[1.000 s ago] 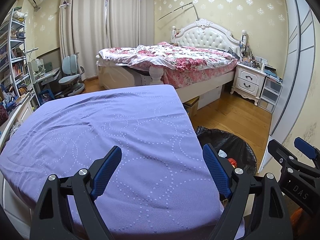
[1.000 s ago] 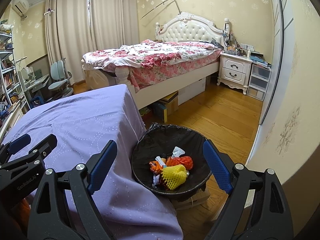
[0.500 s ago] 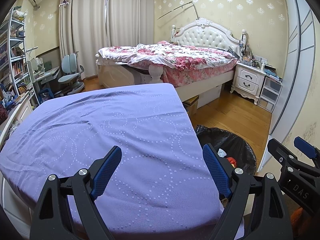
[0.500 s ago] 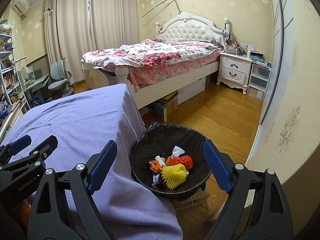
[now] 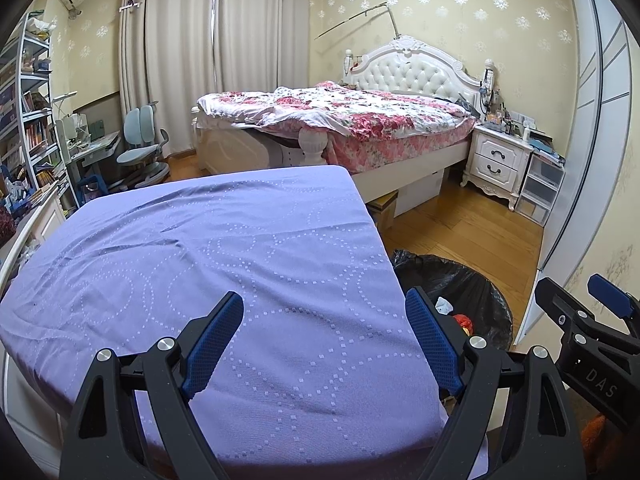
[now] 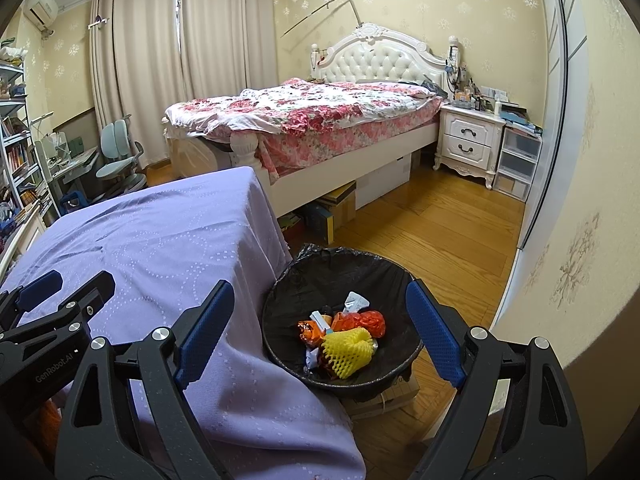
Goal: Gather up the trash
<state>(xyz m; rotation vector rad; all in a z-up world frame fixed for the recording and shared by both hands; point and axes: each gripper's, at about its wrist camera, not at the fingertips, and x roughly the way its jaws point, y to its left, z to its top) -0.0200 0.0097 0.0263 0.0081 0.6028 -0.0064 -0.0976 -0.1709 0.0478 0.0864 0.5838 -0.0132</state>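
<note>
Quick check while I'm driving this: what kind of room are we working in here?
A home bedroom, most likely. A bed with a floral quilt and tufted headboard, a white nightstand beside it, and a study desk with a swivel chair by the curtains.

Bin (image 6: 344, 280) right of table (image 6: 160, 240), trash (image 6: 344, 344) inside; bed (image 6: 320, 120) behind both.

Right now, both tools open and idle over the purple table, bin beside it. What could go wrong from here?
1. The trash bin seems perched on a cardboard box right against the draped purple cloth; a bump or tug on the cloth might tip it.
2. The yellow foam net lies loosely on top of the other wrappers, so it could spill.
3. Left tool and right tool sit close side by side; swinging either could clash.
</note>
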